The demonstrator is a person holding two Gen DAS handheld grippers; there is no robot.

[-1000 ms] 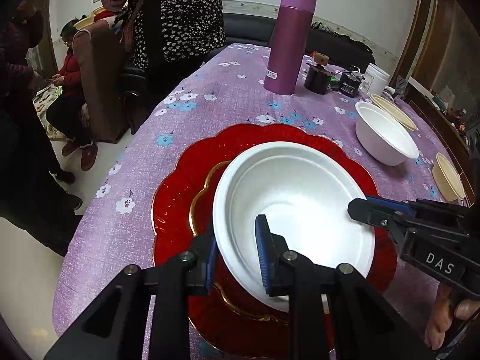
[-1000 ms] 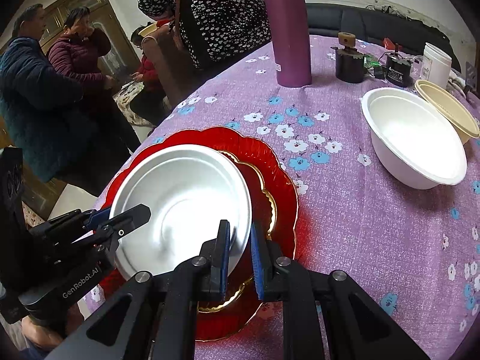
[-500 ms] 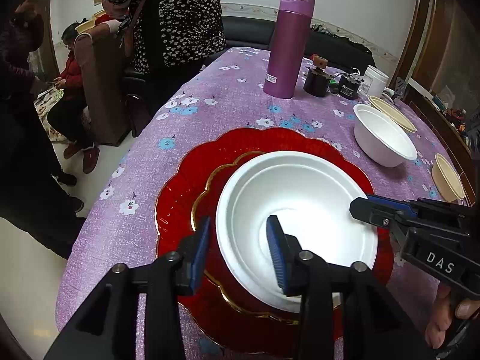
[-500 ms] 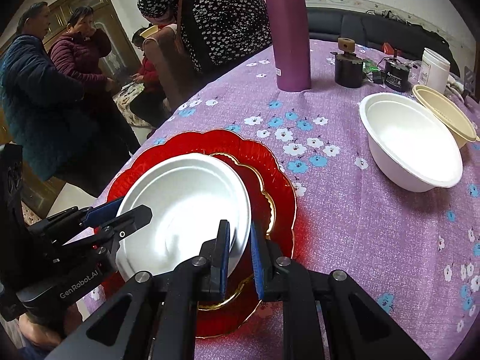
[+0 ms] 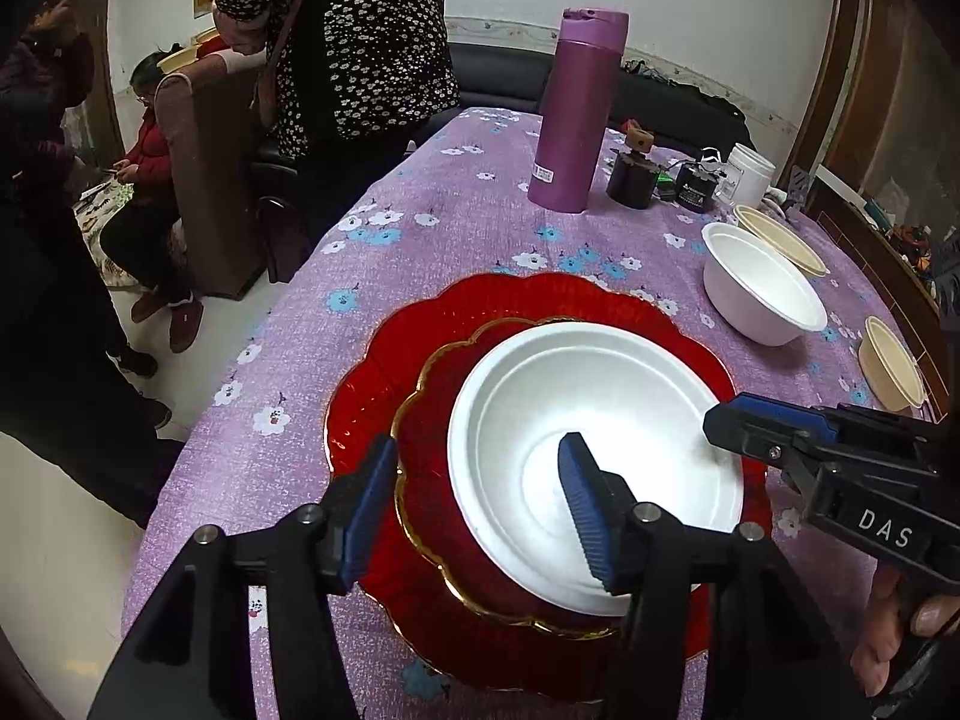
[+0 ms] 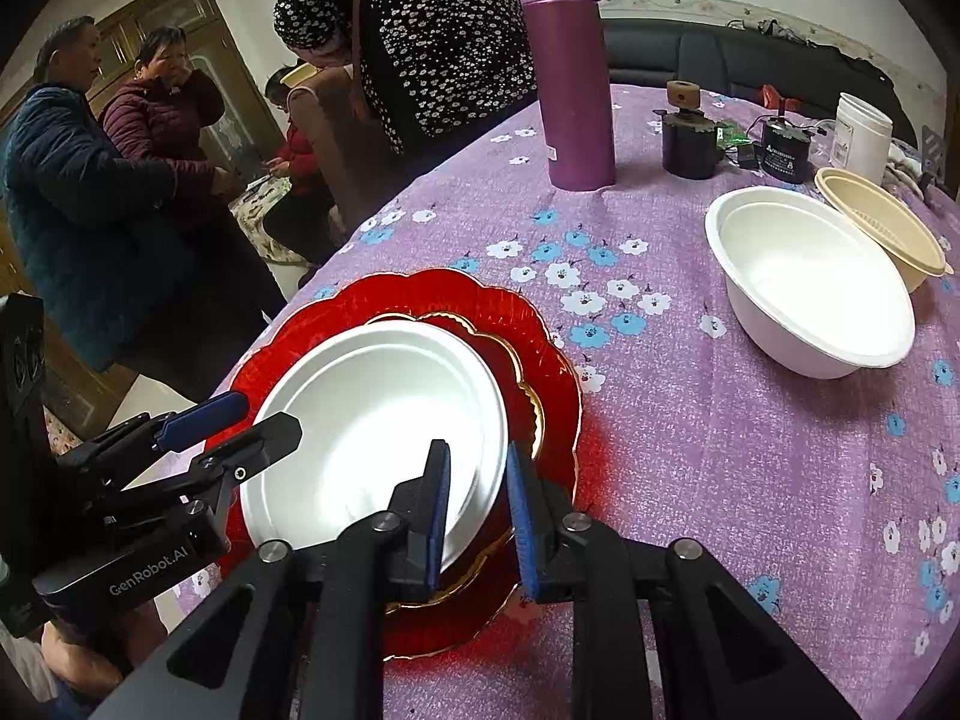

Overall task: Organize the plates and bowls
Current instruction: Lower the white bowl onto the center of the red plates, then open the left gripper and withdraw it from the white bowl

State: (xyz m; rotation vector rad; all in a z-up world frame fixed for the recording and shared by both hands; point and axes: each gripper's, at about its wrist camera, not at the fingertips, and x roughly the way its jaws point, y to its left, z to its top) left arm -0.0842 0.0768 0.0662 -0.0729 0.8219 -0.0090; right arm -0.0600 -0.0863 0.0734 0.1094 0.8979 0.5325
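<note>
A white shallow bowl [image 5: 600, 456] [image 6: 384, 420] rests on a small gold-rimmed red plate [image 5: 432, 480], which lies on a large scalloped red plate [image 5: 540, 312] [image 6: 420, 300]. My left gripper [image 5: 480, 513] [image 6: 264, 417] straddles the bowl's left rim. Its jaws are opening, and the pads stand clear of the rim. My right gripper [image 6: 479, 510] [image 5: 726, 420] straddles the bowl's right rim. Its jaws are also opening, with a small gap between each pad and the rim.
A deep white bowl [image 5: 762, 294] [image 6: 810, 288] and a beige bowl [image 5: 780, 240] [image 6: 882, 234] stand at the right, with a smaller beige bowl [image 5: 888, 372] near the table's edge. A purple flask [image 5: 576, 114] [image 6: 570, 72] stands behind. People stand by the table's left side.
The left jaws spread wide off the bowl's rim, and the right jaws started to part. The bowl has settled flat on the red plates.
</note>
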